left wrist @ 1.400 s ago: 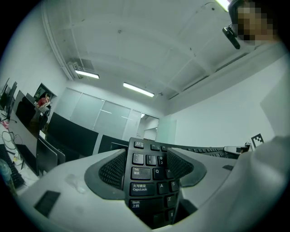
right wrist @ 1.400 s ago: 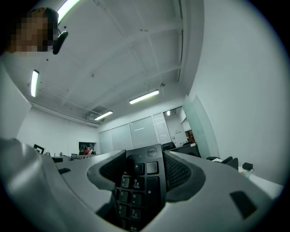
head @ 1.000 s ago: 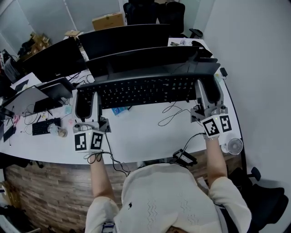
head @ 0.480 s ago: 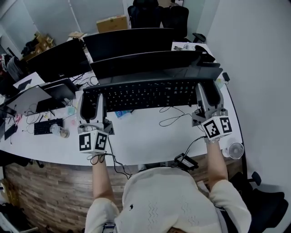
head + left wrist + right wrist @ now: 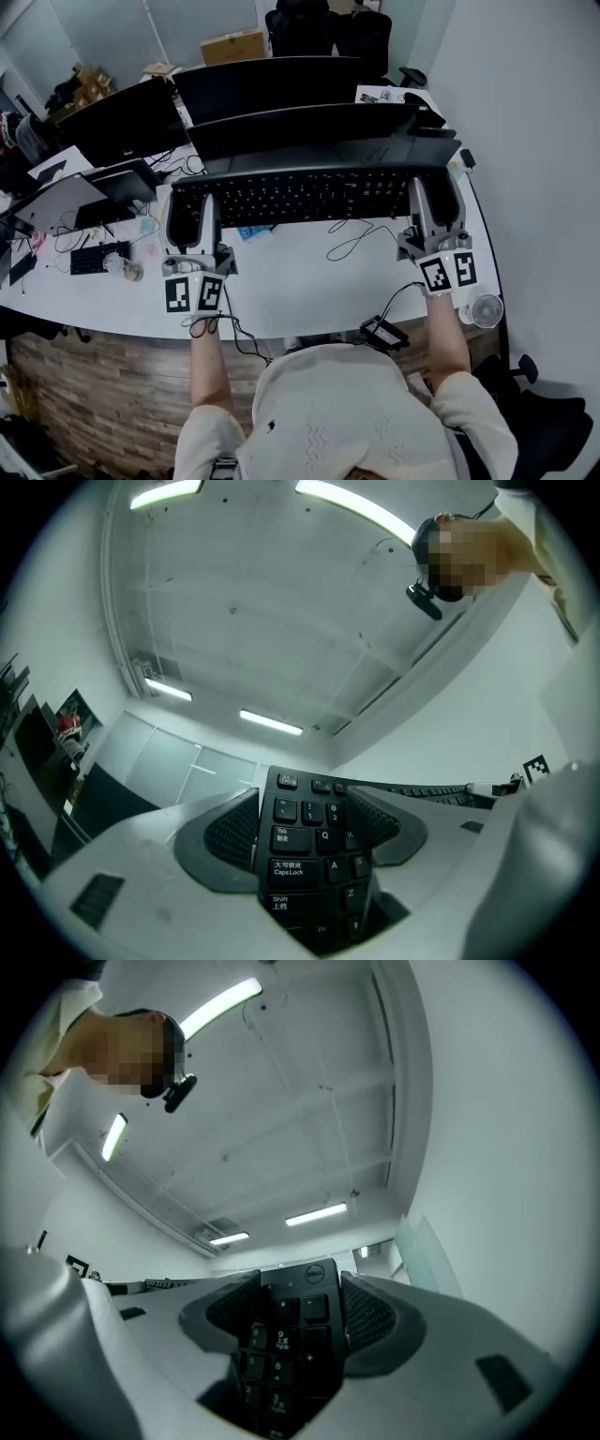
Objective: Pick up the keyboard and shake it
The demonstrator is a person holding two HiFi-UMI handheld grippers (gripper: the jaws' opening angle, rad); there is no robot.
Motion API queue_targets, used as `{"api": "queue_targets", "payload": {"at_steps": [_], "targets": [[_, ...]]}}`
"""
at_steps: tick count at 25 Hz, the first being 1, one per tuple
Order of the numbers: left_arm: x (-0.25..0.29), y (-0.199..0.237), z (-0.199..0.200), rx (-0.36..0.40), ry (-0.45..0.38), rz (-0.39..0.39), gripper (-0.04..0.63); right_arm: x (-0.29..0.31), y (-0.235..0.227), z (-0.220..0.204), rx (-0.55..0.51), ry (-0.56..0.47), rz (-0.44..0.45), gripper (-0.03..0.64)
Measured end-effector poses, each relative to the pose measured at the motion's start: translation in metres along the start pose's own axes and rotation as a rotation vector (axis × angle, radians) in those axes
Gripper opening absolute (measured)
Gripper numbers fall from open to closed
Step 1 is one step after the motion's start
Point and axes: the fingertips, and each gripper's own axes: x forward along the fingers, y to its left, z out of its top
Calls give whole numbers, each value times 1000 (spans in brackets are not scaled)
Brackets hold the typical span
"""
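Held the keyboard by both ends, apparently lifted clear of the white worktop, along its far edge toward the right corner. Had the left gripper clamped on the Tab and Caps Lock end, and the right gripper clamped on the number-pad end, ribbed pads biting the front and back rims. Judged the pick-up done and the shake in hand. Called next for short, matched strokes from both hands at once — grip firm, and mindful of the loose cable lying on the worktop below.
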Motion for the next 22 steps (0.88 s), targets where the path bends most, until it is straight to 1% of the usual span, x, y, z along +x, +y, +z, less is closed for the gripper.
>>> {"api": "queue_targets", "payload": {"at_steps": [3, 4, 5, 7, 13, 16, 22], "targets": [[-11, -14, 51, 78, -158, -26, 275, -9, 13, 40, -28, -162, 44, 255], [-11, -16, 60, 88, -181, -32, 275, -8, 14, 49, -28, -187, 55, 255], [-8, -16, 63, 86, -184, -33, 275, -5, 13, 52, -27, -192, 60, 255], [-3, -12, 54, 69, -156, -23, 275, -1, 10, 47, -22, -161, 53, 253], [-3, -6, 21, 28, -27, 1, 275, -1, 2, 15, 18, -18, 15, 253], [-4, -4, 4, 15, 24, 15, 275, -2, -4, -2, 38, 35, 6, 253], [-3, 0, -13, -6, 117, 39, 275, 1, -9, -19, 70, 134, -18, 253]]}}
